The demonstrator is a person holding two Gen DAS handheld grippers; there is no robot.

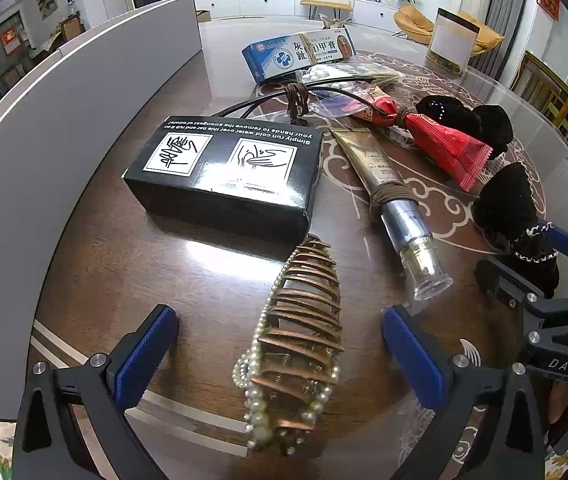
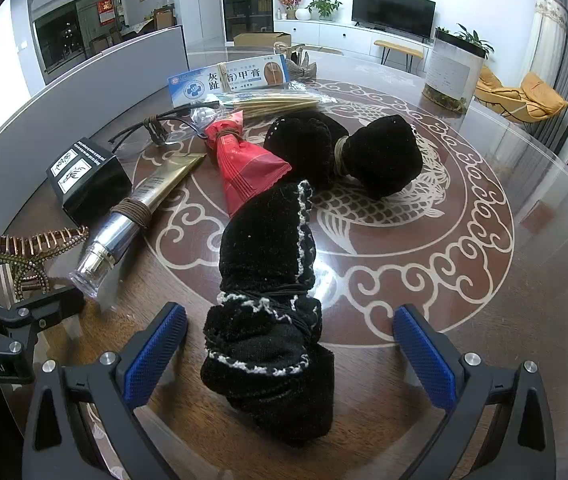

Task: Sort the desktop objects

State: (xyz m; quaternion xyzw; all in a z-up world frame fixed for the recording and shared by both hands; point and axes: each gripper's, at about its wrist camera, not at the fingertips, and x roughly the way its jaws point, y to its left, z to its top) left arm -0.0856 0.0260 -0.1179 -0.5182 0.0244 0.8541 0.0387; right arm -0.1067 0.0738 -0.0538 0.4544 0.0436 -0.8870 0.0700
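Left gripper [image 1: 280,354] jaws gaping fully, gripping nothing; pearl hair clip [image 1: 298,344] lying between them, long axis running straight ahead. Right gripper [image 2: 290,354] likewise gaping, straddling black knit bundle [image 2: 272,320] on surface.

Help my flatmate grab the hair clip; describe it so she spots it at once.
On the table, start at the black box. The hair clip lies just before its near corner, between the left gripper's open fingers. Only it has bronze teeth edged with pearls.
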